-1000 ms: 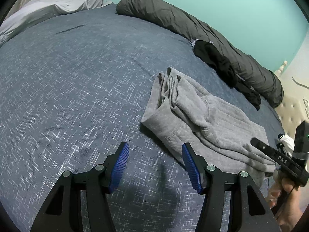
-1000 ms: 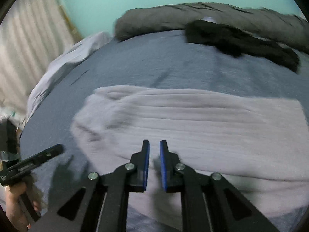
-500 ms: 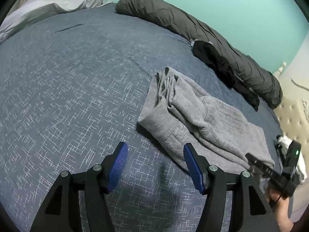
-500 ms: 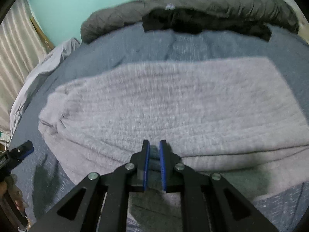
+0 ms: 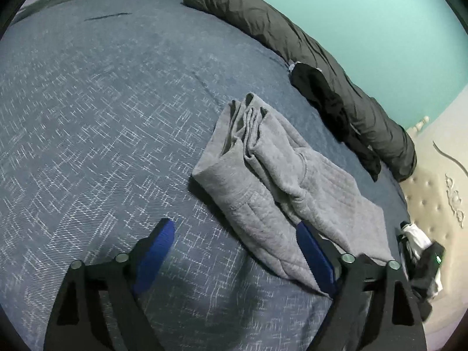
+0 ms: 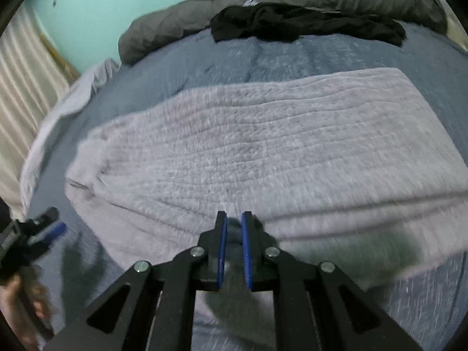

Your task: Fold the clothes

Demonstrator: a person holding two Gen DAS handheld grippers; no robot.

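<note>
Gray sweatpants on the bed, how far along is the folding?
Done: the gray sweatpants lie folded lengthwise on the bed, legs stacked. In hand: the right gripper is nearly shut over their near edge, though blur hides whether it pinches cloth; the left gripper is open above the bed beside them. Left: the crosswise folds, and the black garment by the dark roll is untouched.

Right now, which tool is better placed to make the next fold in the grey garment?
Probably the right tool: its jaws look pinched on the near edge of the grey garment, ready to carry it over. The left tool is open, holding nothing, above the blue bedspread.
</note>
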